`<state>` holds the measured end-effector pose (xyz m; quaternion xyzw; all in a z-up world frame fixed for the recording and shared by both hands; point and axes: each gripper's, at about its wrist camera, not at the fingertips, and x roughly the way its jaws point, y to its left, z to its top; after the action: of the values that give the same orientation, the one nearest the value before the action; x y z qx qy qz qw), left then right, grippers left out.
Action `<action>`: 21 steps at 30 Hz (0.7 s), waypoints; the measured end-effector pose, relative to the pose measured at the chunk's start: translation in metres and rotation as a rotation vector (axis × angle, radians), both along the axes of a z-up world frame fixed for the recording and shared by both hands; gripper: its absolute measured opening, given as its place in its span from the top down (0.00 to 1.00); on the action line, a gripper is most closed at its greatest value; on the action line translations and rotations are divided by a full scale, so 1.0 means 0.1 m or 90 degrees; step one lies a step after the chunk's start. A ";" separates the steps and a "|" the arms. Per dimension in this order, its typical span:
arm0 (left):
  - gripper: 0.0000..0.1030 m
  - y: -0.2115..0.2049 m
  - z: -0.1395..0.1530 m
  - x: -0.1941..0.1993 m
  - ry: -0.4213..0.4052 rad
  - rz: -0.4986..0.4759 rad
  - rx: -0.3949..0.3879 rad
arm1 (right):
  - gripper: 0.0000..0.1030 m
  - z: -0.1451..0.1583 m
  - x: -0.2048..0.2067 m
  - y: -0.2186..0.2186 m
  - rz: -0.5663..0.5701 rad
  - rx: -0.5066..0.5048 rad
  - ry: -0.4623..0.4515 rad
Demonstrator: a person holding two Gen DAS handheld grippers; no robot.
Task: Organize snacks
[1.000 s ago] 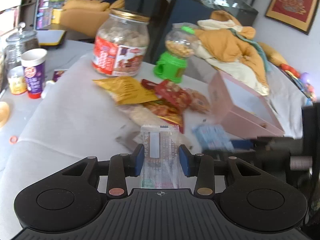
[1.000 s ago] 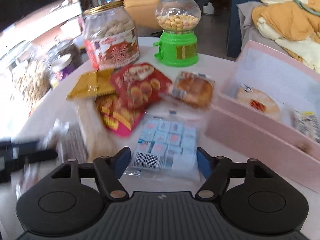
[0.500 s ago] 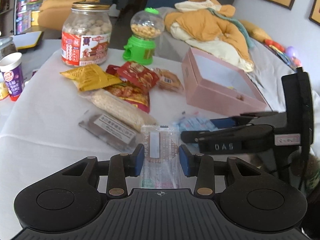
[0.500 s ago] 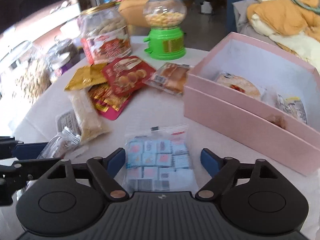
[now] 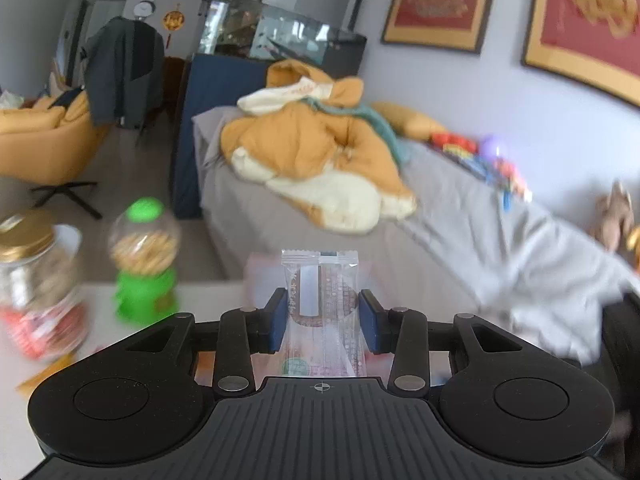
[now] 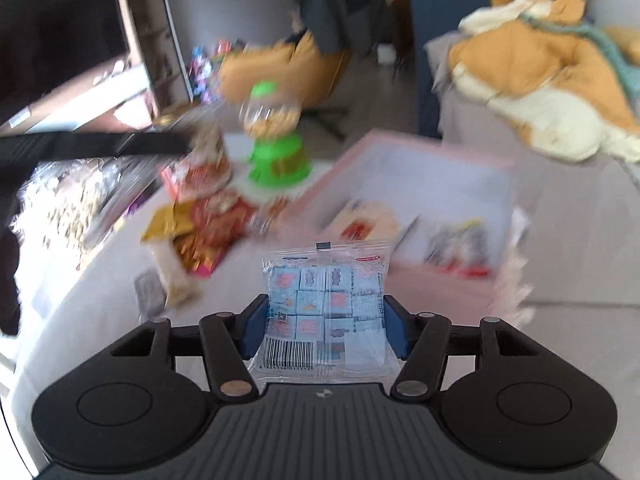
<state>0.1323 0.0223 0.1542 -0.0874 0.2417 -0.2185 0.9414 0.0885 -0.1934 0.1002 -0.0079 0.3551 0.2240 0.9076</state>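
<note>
One clear wrapped snack [image 5: 322, 304], one blue candy bag [image 6: 326, 312], one pink box [image 6: 424, 216]

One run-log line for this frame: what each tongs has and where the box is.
left tongs: shut on clear-wrapped snack | right tongs: closing on blue candy pack | pink box: open, ahead, snacks inside

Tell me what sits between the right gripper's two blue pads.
In the right wrist view, the right gripper has a clear packet of blue wrapped candies between its pads; the jaws are closing on it, both pads at its edges.
</note>
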 end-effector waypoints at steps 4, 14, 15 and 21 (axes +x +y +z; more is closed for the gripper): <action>0.55 -0.18 -0.19 0.65 0.047 -0.003 -0.103 | 0.42 0.05 0.06 -0.13 -0.025 0.000 -0.025; 0.57 -0.22 -0.84 1.01 0.114 0.066 -0.089 | 0.42 -0.14 0.17 -0.31 -0.069 -0.015 -0.009; 0.57 -0.15 -0.82 0.94 0.109 0.071 -0.092 | 0.42 -0.14 0.21 -0.34 -0.075 -0.010 -0.005; 0.57 0.27 -0.67 0.50 0.086 0.127 -0.114 | 0.42 0.07 0.62 -0.35 -0.119 0.005 -0.049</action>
<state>0.1826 0.0489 0.0875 -0.2093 0.2740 -0.1386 0.9284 0.1503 -0.2280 0.1077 0.0204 0.3181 0.1396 0.9375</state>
